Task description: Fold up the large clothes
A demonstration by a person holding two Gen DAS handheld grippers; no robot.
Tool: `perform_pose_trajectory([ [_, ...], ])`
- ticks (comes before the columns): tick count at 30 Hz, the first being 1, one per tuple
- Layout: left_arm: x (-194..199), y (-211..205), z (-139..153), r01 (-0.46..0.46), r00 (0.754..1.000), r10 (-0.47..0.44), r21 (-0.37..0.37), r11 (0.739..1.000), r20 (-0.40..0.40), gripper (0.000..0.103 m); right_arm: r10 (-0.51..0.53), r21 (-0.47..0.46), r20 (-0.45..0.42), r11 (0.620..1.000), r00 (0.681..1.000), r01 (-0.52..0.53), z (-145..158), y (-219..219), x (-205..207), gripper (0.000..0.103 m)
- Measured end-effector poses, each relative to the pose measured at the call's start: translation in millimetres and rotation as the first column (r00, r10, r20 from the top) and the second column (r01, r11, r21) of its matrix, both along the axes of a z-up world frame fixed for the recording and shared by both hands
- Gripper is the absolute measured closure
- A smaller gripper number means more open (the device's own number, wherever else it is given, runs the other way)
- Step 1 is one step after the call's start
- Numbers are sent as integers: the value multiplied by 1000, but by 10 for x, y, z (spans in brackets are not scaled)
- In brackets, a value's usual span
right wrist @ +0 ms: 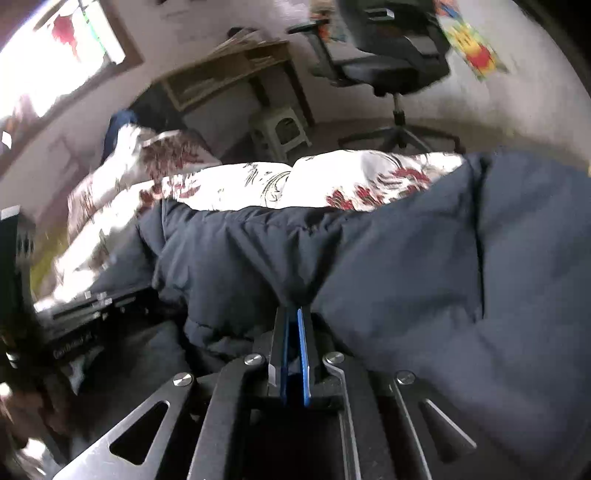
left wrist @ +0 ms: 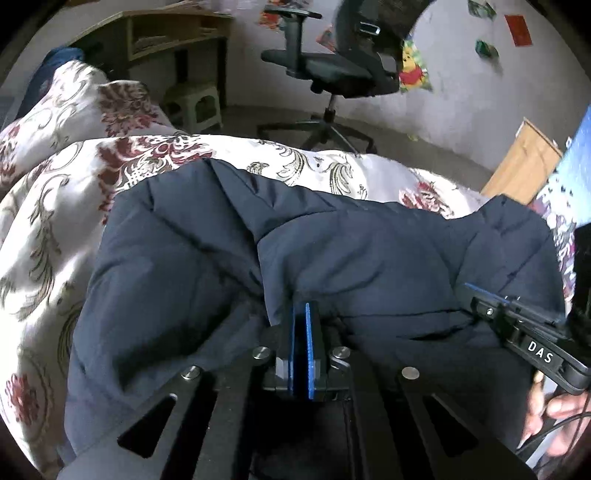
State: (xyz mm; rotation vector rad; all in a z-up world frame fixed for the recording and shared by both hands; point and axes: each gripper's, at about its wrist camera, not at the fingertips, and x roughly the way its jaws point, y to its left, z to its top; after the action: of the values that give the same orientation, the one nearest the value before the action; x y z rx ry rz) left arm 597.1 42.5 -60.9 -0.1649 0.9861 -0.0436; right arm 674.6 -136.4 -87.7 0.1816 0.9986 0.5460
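A dark navy padded jacket [left wrist: 332,254] lies on a bed with a white floral cover [left wrist: 44,206]. My left gripper [left wrist: 303,308] is shut on a fold of the jacket's near edge. My right gripper [right wrist: 295,312] is shut on another bunched part of the jacket [right wrist: 406,258], which drapes to its right. The right gripper also shows at the right edge of the left wrist view [left wrist: 476,291], against the jacket. The left gripper shows at the left edge of the right wrist view [right wrist: 79,308].
A black office chair [left wrist: 332,74] stands on the floor beyond the bed, next to a wooden desk [left wrist: 173,33] and a small plastic stool [left wrist: 195,103]. A rumpled floral pillow or quilt [left wrist: 92,103] lies at the bed's far left. A wooden board [left wrist: 524,166] stands at the right.
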Motion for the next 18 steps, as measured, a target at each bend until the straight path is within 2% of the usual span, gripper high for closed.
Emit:
perform_pose_trajectory([
  [2, -44, -11, 65, -11, 1000, 11, -14, 1000, 6, 89, -27, 32, -15, 999, 1000, 28, 33, -65, -24, 97],
  [4, -106, -15, 160, -23, 999, 23, -20, 1000, 23, 66, -54, 35, -2, 998, 999, 54, 101, -113, -86, 97],
  [5, -141, -16, 216, -31, 999, 32, -22, 999, 37, 59, -60, 31, 4, 998, 998, 60, 130, -120, -108, 97],
  [6, -174, -17, 268, -41, 998, 42, -23, 999, 52, 50, -68, 19, 14, 998, 998, 68, 167, -129, -145, 92],
  [8, -225, -15, 381, -51, 995, 53, -32, 998, 80, 47, -80, 5, 38, 997, 996, 80, 243, -147, -206, 75],
  [9, -240, -18, 423, -48, 995, 51, -39, 998, 84, 47, -87, -2, 51, 996, 995, 87, 281, -161, -238, 62],
  [10, -250, -25, 461, -43, 995, 47, -40, 998, 86, 47, -96, -13, 64, 995, 993, 97, 307, -160, -259, 55],
  [15, -416, -53, 598, -44, 992, 48, -45, 998, 112, 39, -129, -68, 98, 988, 987, 136, 456, -223, -367, 52],
  [18, -501, -51, 653, -51, 992, 57, -58, 997, 114, 36, -165, -70, 133, 982, 977, 176, 566, -285, -451, 26],
])
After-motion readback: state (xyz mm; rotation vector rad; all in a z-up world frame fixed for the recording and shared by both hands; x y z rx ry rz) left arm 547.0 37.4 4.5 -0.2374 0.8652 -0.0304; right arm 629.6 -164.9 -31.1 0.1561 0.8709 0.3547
